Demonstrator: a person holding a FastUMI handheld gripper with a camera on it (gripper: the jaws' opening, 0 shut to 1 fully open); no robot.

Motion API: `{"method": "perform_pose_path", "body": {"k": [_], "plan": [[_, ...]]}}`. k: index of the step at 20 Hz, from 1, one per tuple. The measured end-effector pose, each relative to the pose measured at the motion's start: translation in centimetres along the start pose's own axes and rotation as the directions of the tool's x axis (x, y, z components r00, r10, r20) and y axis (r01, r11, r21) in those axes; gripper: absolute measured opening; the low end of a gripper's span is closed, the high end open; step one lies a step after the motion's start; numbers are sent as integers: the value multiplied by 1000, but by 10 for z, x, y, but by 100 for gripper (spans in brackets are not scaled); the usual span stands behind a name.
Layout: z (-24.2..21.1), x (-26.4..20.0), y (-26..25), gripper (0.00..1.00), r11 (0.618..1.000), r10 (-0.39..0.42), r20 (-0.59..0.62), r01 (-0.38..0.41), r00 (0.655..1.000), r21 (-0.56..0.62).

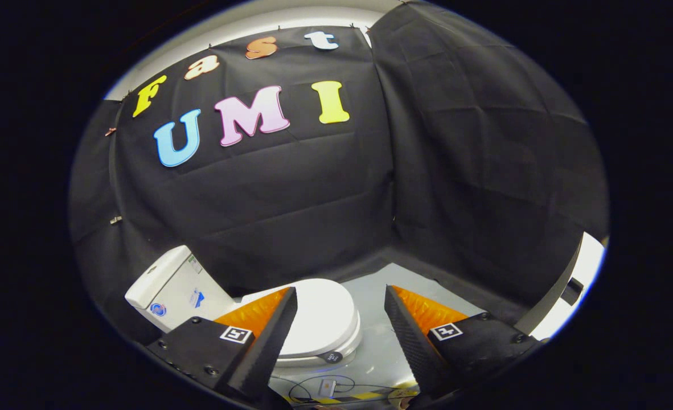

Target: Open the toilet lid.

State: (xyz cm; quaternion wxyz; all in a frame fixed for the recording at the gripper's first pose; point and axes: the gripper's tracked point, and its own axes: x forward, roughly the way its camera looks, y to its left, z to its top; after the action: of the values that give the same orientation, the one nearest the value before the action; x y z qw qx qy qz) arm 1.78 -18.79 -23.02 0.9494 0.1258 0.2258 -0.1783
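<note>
The claw (341,333) is spread wide and holds nothing, and the closed toilet lid (319,319) lies just ahead at about 11 o'clock, probably light, stiff and slippery, best taken under its front rim.

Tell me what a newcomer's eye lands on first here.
The white toilet, lid down flat, sits just ahead of the gripper, partly behind its left finger, with the cistern against the black cloth wall. The gripper's fingers stand wide open, touching nothing. Below the bowl, a thin cable loops on the grey floor.
</note>
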Motion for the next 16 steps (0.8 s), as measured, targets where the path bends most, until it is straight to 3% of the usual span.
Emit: {"method": "perform_pose_path", "body": {"k": [8, 16], "plan": [[-81, 54, -21, 97, 993, 12, -207, 12, 978, 114], [-170, 93, -38, 97, 970, 59, -378, 36, 924, 240]]}}
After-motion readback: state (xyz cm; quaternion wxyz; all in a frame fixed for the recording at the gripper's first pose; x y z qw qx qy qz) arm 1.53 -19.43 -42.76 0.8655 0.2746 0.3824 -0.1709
